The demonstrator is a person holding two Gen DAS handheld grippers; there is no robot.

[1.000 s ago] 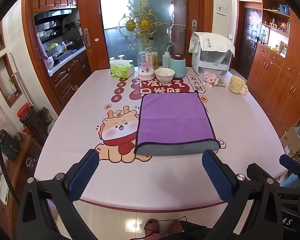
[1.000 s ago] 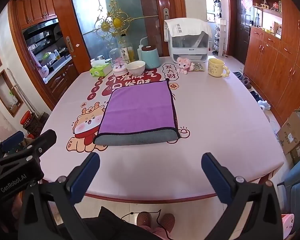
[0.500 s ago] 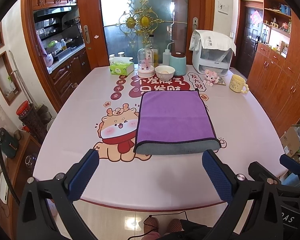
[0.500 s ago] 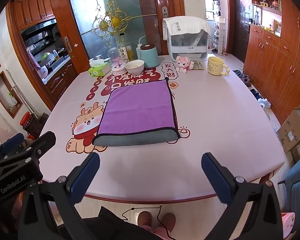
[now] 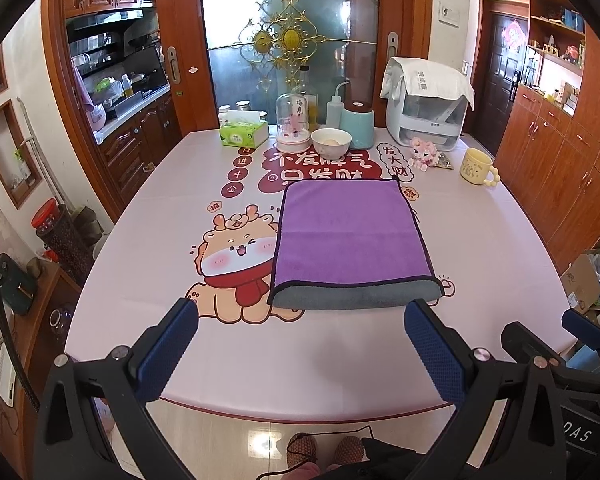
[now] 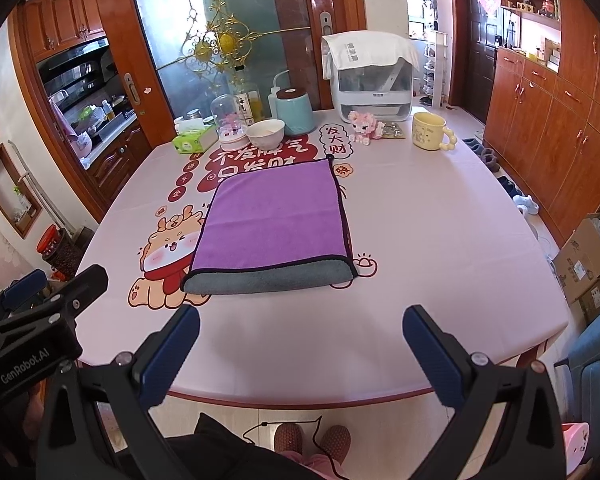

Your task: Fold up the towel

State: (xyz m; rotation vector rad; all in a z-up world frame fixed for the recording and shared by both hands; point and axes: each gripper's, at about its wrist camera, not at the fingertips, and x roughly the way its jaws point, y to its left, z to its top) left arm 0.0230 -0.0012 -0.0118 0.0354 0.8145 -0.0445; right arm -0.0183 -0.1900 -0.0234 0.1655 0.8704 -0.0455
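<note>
A purple towel [image 5: 350, 232] with a grey underside lies folded flat in the middle of the pink table [image 5: 140, 280], its grey fold edge nearest me. It also shows in the right wrist view [image 6: 276, 222]. My left gripper [image 5: 300, 344] is open and empty, held over the table's near edge, short of the towel. My right gripper [image 6: 300, 346] is open and empty too, likewise back from the towel. The left gripper's body shows at the lower left of the right wrist view [image 6: 36, 340].
At the table's far end stand a tissue box [image 5: 244, 134], a glass dome [image 5: 294, 126], a white bowl [image 5: 331, 141], a teal pot [image 5: 357, 124], a white appliance [image 5: 426, 108], a pink plush toy [image 5: 423, 153] and a yellow mug [image 5: 478, 167]. Wooden cabinets [image 5: 572, 160] line the right.
Both grippers have drawn back slightly and risen, so the towel sits a little lower in the views. The towel has not moved. Both grippers stay open.
</note>
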